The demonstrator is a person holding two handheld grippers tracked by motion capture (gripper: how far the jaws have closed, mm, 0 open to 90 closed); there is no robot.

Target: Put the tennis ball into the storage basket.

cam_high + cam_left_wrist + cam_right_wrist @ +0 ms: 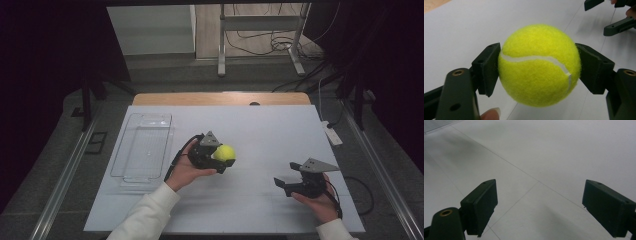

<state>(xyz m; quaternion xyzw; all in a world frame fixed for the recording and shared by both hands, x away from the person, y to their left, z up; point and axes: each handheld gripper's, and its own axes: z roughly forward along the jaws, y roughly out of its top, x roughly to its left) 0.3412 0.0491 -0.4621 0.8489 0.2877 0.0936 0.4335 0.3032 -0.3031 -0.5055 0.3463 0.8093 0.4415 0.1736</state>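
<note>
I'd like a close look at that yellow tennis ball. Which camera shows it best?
The left gripper view: the tennis ball is large and sharp there, seam and fuzz clear, pinched between the left gripper pads. The high view shows it small, partly hidden by that gripper. The right gripper view looks across bare white table.

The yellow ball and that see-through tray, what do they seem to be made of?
The yellow ball looks felt-covered: fuzzy nap and a white curved seam, like a tennis ball. The tray looks like clear hard plastic, glossy, since the white table shows through it.
</note>
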